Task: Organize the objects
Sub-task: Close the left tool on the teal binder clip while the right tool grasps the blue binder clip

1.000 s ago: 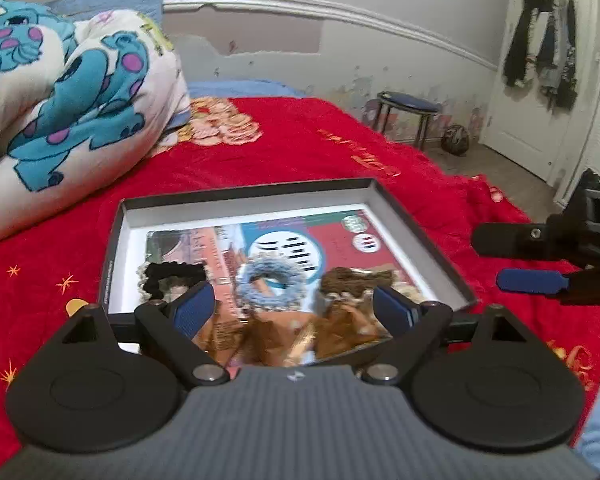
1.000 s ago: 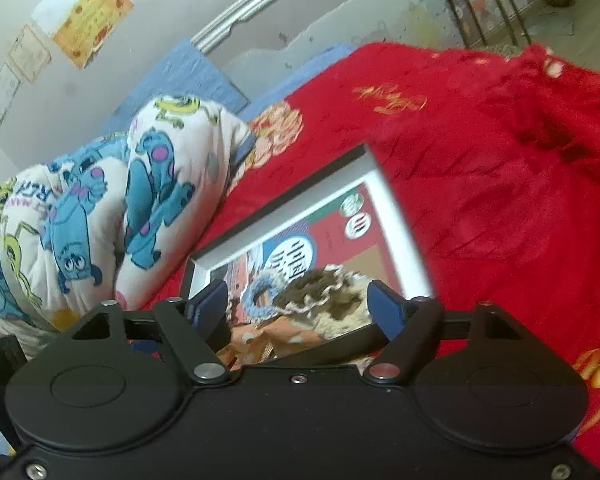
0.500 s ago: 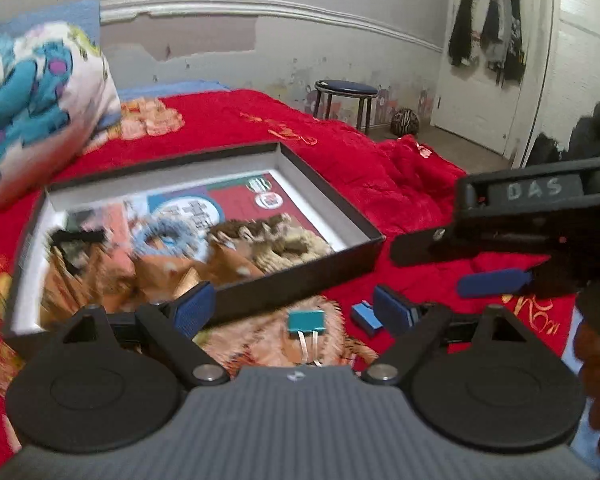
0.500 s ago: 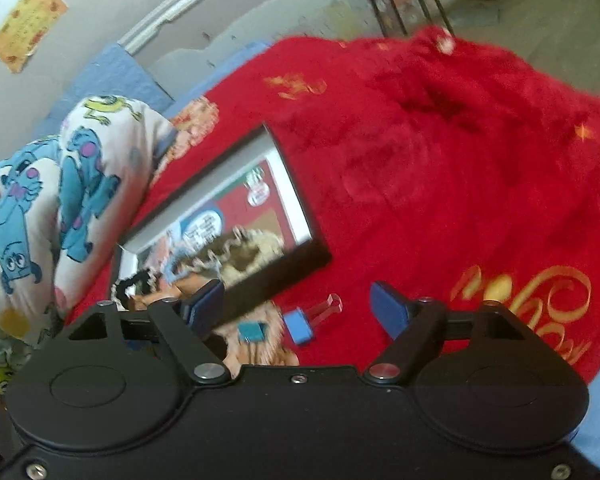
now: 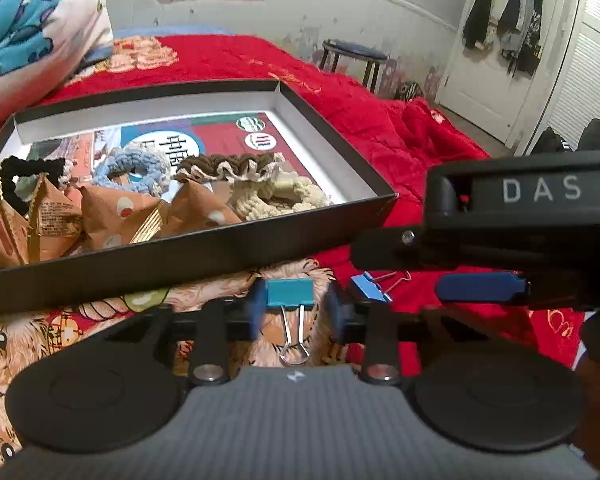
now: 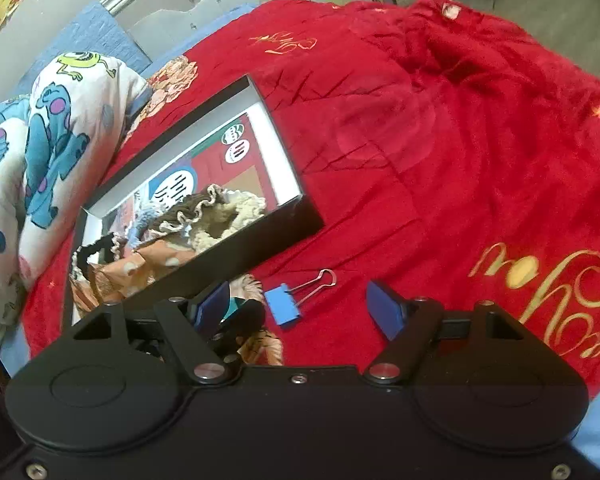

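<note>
A teal binder clip (image 5: 290, 293) lies on the blanket just in front of the black box (image 5: 204, 258). My left gripper (image 5: 294, 314) straddles it, fingers narrowed but with a gap on each side. A blue binder clip (image 5: 370, 286) lies to its right and also shows in the right wrist view (image 6: 284, 308). My right gripper (image 6: 300, 308) is open and empty, low over the blue clip; it shows at right in the left wrist view (image 5: 480, 286). The box holds scrunchies (image 5: 134, 168) and orange snack packets (image 5: 112, 216).
The box (image 6: 260, 236) sits on a red blanket (image 6: 440, 140) on the bed. A cartoon-print pillow (image 6: 40, 140) lies left of the box. A stool (image 5: 354, 58) and a door stand beyond the bed's far right.
Both grippers have pulled back from over the box and dropped toward the clips in front of it. My left fingers have narrowed around the teal clip.
</note>
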Available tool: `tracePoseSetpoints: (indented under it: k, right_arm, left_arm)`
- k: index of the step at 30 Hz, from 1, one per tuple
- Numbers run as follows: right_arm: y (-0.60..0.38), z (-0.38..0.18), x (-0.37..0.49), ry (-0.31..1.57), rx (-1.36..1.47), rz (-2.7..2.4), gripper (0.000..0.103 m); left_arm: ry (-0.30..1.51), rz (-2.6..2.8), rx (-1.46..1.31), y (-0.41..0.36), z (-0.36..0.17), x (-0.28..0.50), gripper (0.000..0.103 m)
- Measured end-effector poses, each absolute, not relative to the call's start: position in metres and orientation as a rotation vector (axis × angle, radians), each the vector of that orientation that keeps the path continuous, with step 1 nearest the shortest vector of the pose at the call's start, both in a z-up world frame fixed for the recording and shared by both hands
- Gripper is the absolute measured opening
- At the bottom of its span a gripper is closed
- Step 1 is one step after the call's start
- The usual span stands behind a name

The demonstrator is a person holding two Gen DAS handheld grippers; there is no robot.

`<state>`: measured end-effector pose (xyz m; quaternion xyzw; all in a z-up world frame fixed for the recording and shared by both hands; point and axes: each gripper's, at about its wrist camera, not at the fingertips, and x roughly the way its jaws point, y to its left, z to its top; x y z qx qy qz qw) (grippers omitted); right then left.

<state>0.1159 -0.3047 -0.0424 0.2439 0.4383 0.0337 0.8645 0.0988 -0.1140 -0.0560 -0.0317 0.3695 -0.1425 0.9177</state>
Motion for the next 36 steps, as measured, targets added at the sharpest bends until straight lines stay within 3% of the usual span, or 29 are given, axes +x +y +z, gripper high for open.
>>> tracePoseSetpoints:
  k: [19, 20, 22, 26, 28, 36]
  right_arm:
    - [-0.276, -0.047, 0.120, 0.925, 0.359, 0.054, 0.065]
    - [-0.273, -0.049, 0.120, 0.927, 0.345, 0.053, 0.063]
    - [-0.269, -0.051, 0.120, 0.924, 0.333, 0.056, 0.048]
    - [-0.266, -0.057, 0.120, 0.917, 0.297, 0.043, 0.038]
    - [-0.266, -0.058, 0.121, 0.913, 0.290, 0.024, 0.026]
    - [-0.273, -0.058, 0.122, 0.902, 0.335, -0.010, 0.019]
  left_arm:
    - [0.795, -0.142, -0.071, -0.078, -0.042, 0.093, 0.029]
    - [0.800, -0.133, -0.071, -0.076, -0.043, 0.095, 0.029]
    - [0.803, -0.125, -0.072, -0.074, -0.046, 0.096, 0.029]
    - [0.793, -0.128, -0.039, -0.079, -0.047, 0.096, 0.029]
    - [0.790, -0.129, -0.026, -0.083, -0.049, 0.096, 0.029]
    - [0.785, -0.126, -0.020, -0.085, -0.050, 0.095, 0.028]
